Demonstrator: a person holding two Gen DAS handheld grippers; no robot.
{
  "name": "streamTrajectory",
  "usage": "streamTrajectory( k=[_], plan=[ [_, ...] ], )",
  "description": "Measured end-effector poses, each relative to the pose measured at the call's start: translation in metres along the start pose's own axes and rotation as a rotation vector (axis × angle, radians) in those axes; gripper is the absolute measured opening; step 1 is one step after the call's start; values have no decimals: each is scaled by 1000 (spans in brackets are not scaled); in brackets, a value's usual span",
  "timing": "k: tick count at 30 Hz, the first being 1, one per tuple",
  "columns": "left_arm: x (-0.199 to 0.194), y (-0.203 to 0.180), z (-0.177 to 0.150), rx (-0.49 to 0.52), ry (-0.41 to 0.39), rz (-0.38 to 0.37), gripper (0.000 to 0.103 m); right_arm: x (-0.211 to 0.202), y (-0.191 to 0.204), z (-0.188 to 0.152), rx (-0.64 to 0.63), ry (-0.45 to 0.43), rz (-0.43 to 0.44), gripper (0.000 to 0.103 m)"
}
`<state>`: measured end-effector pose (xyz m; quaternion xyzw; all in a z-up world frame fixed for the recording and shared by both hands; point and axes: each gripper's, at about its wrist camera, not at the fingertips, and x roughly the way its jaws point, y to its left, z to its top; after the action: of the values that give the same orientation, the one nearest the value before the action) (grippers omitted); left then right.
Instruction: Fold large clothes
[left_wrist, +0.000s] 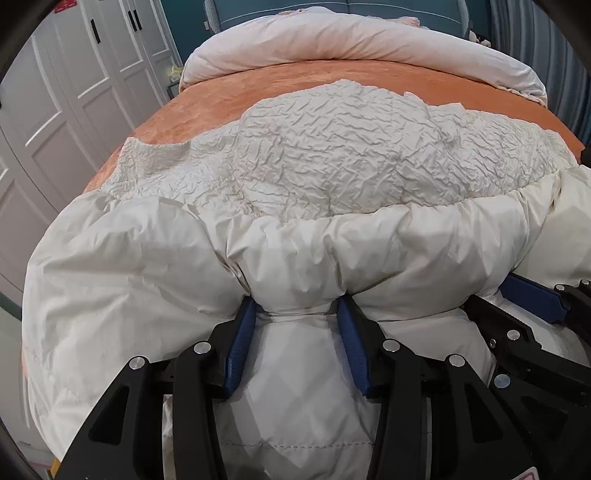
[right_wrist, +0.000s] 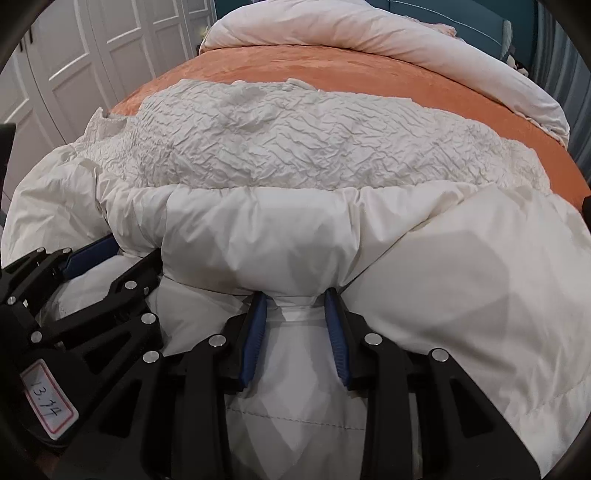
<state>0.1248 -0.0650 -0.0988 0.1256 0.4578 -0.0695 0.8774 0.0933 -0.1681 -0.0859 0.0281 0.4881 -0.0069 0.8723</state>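
A large cream puffer jacket (left_wrist: 295, 158) lies across the orange bed cover; it also shows in the right wrist view (right_wrist: 288, 144). Its far part is crinkled fabric, its near part a smooth padded fold (left_wrist: 122, 266). My left gripper (left_wrist: 297, 306) is shut on a bunch of the smooth padded edge. My right gripper (right_wrist: 295, 299) is shut on the same edge, just to the right of the left one. Each gripper shows at the side of the other's view: the right one (left_wrist: 532, 302), the left one (right_wrist: 92, 254).
The orange bed cover (left_wrist: 229, 96) runs to the far end, where a rolled pale pink duvet (left_wrist: 351, 37) lies across it. White wardrobe doors (left_wrist: 74, 92) stand to the left of the bed. A teal headboard (left_wrist: 388, 7) is behind the duvet.
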Motion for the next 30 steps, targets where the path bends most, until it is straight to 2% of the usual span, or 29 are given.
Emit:
streamTrajectory(
  k=[5,7,9,11,13,16,18,20,22,30],
  plan=[
    [-8,3,0,-25,2,-25,44,-4,-2,2,9,-8,16,31],
    [-26,17,5,-72,13,-105,45,-23,-8,4,30,-10,41,32],
    [-44,39,14,-157,-13,-155,48,-52,-13,9,64,-78,79,32],
    [-57,55,28,-197,-63,-143,53,-70,-18,21,78,-129,92,32],
    [-57,64,50,-195,-91,-119,55,-71,-23,41,93,-128,114,33],
    [-35,63,73,-154,-74,-71,57,-54,-26,66,107,-108,108,32],
    [-11,59,82,-131,-33,-49,57,-35,-24,76,85,-81,84,32],
    [12,56,85,-131,-6,-42,61,-14,-24,81,72,-50,64,32],
    [27,52,81,-112,-19,-12,66,8,-23,84,68,-31,54,32],
    [56,47,78,-117,-45,33,69,39,-24,75,70,-67,50,32]
  ],
)
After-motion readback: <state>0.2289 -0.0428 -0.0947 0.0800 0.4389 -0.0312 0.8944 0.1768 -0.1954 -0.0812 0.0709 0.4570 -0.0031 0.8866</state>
